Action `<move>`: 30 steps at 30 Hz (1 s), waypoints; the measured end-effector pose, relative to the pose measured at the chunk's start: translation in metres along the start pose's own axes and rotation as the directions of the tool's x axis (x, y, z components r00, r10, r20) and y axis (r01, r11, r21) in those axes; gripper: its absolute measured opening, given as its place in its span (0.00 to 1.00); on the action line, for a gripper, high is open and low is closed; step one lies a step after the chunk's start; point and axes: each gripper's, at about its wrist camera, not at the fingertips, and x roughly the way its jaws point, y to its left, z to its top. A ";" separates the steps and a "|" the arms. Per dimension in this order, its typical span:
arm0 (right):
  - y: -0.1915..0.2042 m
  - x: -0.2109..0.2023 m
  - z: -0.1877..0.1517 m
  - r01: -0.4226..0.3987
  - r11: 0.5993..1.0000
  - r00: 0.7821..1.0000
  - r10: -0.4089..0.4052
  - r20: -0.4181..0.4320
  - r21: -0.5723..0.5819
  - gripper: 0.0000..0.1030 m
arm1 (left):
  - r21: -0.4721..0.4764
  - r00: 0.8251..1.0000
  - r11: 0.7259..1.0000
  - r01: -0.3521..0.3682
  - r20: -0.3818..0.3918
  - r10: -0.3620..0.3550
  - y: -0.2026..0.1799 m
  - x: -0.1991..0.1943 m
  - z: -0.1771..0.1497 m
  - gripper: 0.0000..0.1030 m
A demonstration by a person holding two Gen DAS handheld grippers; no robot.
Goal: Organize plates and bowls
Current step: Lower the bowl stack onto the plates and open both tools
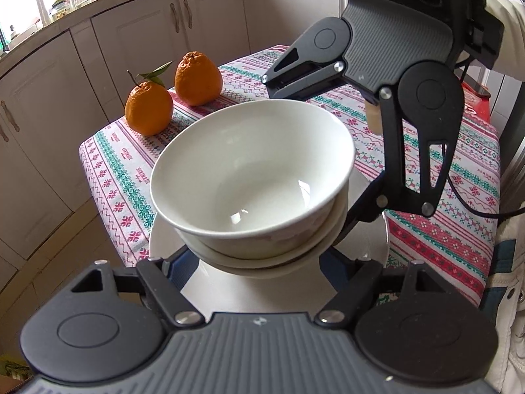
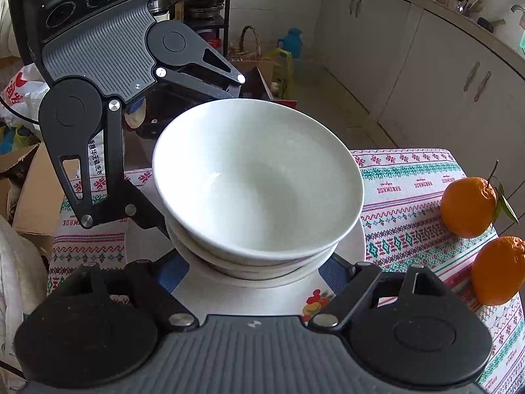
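A stack of white bowls (image 1: pixel 252 177) stands on a white plate (image 1: pixel 213 282) on the patterned tablecloth. It also shows in the right wrist view (image 2: pixel 259 177), on the plate (image 2: pixel 249 295), which has a small red print. My left gripper (image 1: pixel 259 262) is spread wide, one finger on each side of the lowest bowl's base. My right gripper (image 2: pixel 256 269) is spread wide the same way from the opposite side. Fingertips are hidden under the bowls, so contact is unclear. Each gripper shows in the other's view: the right one (image 1: pixel 377 151), the left one (image 2: pixel 131 151).
Two oranges (image 1: pixel 170 92) sit on the table's far corner, at the right edge in the right wrist view (image 2: pixel 482 229). Kitchen cabinets (image 1: pixel 131 32) stand beyond the table. Boxes and bags (image 2: pixel 19 170) lie on the floor by the table's other side.
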 end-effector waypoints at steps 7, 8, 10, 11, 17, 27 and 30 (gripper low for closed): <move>-0.003 0.001 -0.001 -0.004 1.000 1.000 0.004 0.005 0.013 0.86 | 0.008 1.000 1.000 -0.008 0.011 0.008 -0.002 -0.002 -0.001 0.78; -0.003 0.001 -0.002 -0.004 1.000 1.000 0.004 0.005 0.014 0.86 | 0.012 1.000 1.000 -0.011 0.014 0.010 -0.002 -0.002 -0.002 0.78; -0.002 0.001 -0.003 -0.001 1.000 1.000 0.001 0.009 0.016 0.86 | 0.012 1.000 1.000 -0.016 0.021 0.016 -0.003 -0.002 -0.003 0.80; -0.002 0.000 -0.003 0.001 1.000 1.000 -0.001 0.011 0.017 0.86 | 0.008 0.999 1.000 -0.021 0.025 0.021 -0.002 -0.003 -0.005 0.82; 0.000 -0.003 -0.006 0.000 0.999 1.000 -0.001 0.026 0.051 0.94 | -0.040 0.997 0.998 -0.051 0.053 0.053 -0.004 -0.006 -0.010 0.93; 0.025 -0.032 -0.017 0.151 0.974 0.986 -0.160 0.042 0.167 1.00 | -0.071 0.970 0.978 -0.198 0.127 0.206 -0.040 -0.027 -0.017 0.99; 0.039 -0.043 -0.022 0.250 0.941 0.965 -0.261 0.018 0.229 1.00 | -0.132 0.952 0.962 -0.241 0.161 0.260 -0.056 -0.038 -0.020 0.99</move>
